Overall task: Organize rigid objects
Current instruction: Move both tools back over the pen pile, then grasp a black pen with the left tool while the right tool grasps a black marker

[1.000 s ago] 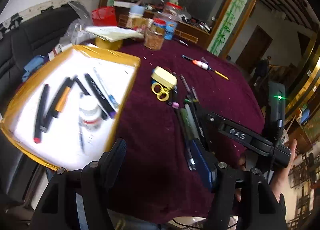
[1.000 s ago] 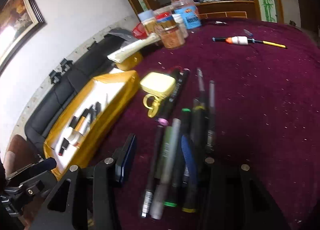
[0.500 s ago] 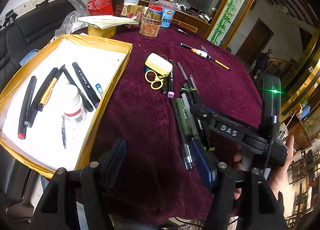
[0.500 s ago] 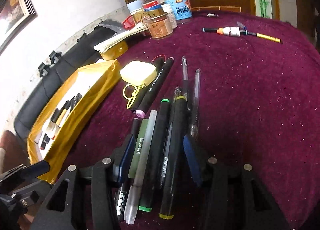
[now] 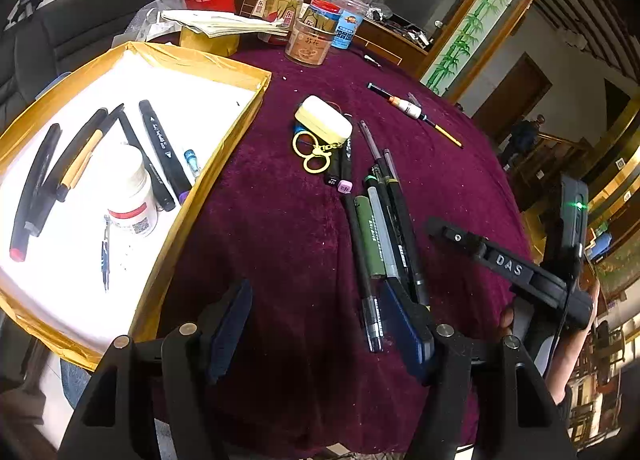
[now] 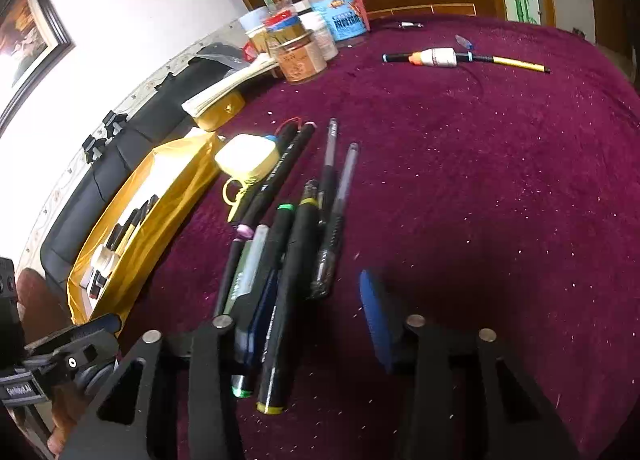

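Note:
A bundle of pens and markers lies on the maroon tablecloth; it also shows in the right wrist view. My right gripper is open, low over the near ends of these pens, with a yellow-capped black marker and a clear pen between its jaws. My left gripper is open and empty above bare cloth, left of the bundle. A gold-rimmed white tray at the left holds several pens and a white bottle.
A yellow case with yellow scissors lies beyond the pens. A white-bodied pen lies far right. Jars and tins and stacked papers stand at the table's back. A black sofa sits behind the tray.
My right gripper has opened wider and shifted right over the pen bundle. My left gripper has drawn back slightly and stays open.

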Tool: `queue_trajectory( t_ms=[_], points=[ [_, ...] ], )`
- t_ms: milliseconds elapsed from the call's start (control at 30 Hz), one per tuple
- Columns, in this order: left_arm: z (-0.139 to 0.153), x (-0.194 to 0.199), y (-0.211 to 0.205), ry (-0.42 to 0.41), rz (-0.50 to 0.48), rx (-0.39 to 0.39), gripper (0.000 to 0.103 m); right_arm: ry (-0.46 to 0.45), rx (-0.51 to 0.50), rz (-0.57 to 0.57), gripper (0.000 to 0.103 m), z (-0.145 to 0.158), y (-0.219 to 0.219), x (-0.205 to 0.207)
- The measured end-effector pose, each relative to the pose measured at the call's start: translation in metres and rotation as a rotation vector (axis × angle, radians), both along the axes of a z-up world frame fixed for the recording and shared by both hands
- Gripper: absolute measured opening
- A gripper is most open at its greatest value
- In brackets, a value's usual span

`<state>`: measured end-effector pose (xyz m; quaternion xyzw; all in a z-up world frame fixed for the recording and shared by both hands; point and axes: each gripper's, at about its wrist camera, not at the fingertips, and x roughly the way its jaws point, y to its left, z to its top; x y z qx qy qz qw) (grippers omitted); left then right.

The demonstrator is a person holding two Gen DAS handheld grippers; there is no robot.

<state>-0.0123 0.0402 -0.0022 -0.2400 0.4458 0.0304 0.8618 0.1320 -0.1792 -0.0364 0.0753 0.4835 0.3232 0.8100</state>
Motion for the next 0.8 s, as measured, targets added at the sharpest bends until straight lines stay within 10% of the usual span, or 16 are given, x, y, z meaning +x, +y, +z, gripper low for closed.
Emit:
queue_trajectory(
  t_ms=[633, 800],
  points=[
    [-0.014, 0.017, -0.025, 0.044, -0.074, -0.003, 0.054, -0.014, -0.024, 0.092, 0.016, -0.006, 0.013, -0.005],
    [-0.024, 0.038, -0.043, 0.110, -0.139, 0.018, 0.026, 0.019, 0.050, 0.082, 0.015, -0.015, 0.004, 0.003]
  ],
)
